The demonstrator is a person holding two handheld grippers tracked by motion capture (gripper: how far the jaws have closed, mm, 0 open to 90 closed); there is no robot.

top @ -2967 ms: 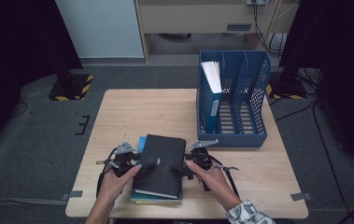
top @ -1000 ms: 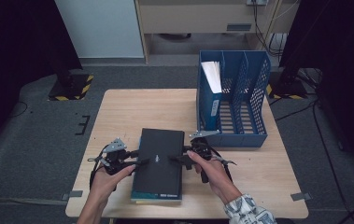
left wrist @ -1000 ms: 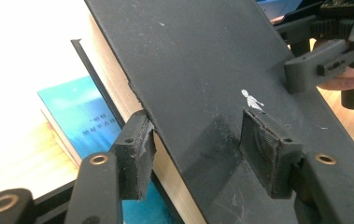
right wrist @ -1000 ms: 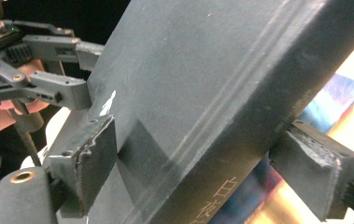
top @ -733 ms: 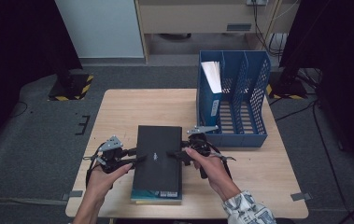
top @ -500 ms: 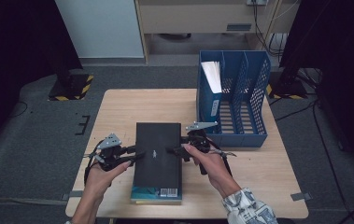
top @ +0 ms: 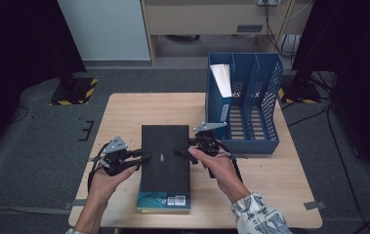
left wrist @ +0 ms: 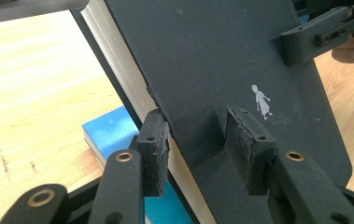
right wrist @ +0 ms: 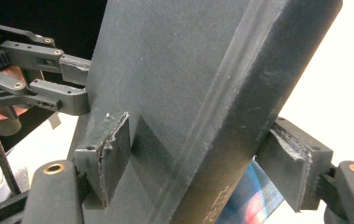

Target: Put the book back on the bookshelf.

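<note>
Gripping the black book (top: 165,155) from both sides, left gripper (top: 142,159) and right gripper (top: 178,151), jaws just closing, lift it off the blue book (top: 163,200); filing in the blue rack (top: 251,109) remains.

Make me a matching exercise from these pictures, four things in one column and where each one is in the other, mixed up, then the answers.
Things:
1. thick black hardcover book
2. blue-covered book
3. blue plastic file rack
4. white papers

Places:
A. standing in the rack's leftmost slot
B. on the light wooden table, at its far right
C. clamped at its two long edges by the left gripper and the right gripper
D. lying on the table under the lifted book

Pairs: 1-C, 2-D, 3-B, 4-A
</note>
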